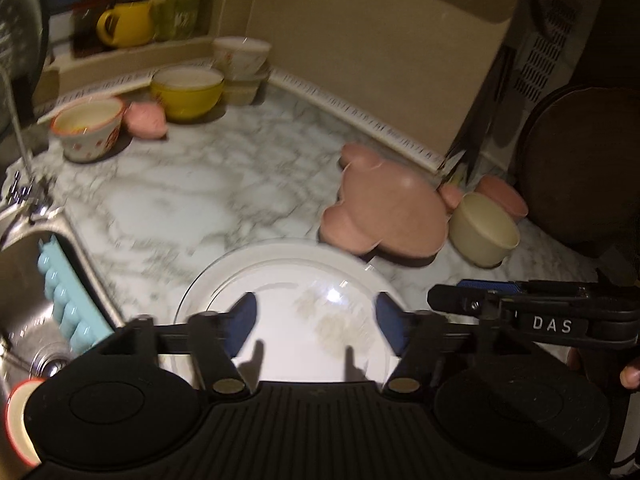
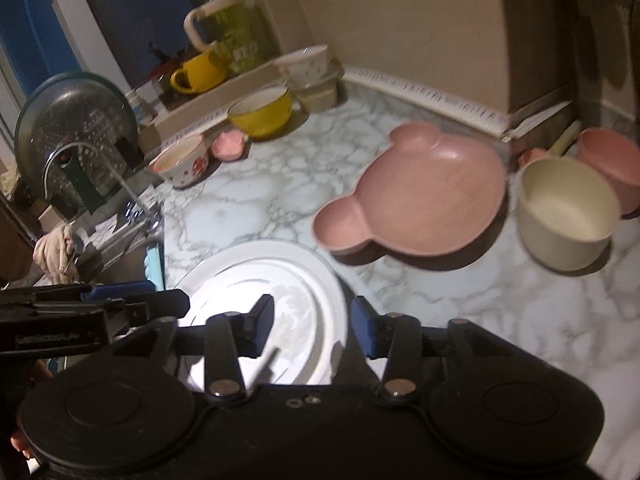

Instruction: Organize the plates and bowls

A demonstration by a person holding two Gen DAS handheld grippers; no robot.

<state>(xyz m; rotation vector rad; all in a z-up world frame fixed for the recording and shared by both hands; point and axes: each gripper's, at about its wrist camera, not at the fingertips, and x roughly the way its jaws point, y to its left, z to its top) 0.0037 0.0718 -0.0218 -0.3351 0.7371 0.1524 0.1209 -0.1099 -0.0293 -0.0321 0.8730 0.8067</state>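
Just below both hand-held grippers lies a white plate (image 1: 280,280) under a clear glass plate, flat on the counter (image 1: 180,200). The left hand-held gripper (image 1: 314,326) stands spread with nothing between its fingers; the right hand-held gripper (image 2: 312,324) is likewise spread and empty. The plates look stiff, heavy, slippery and breakable, so the rim is likely the place to pinch. Ahead and right sits a pink bear-shaped plate (image 2: 420,200), probably light plastic, then a cream bowl (image 2: 564,216). Farther left, a yellow bowl (image 1: 186,92) stands near the wall. The marbled counter looks smooth; a sink (image 1: 24,264) lies left.
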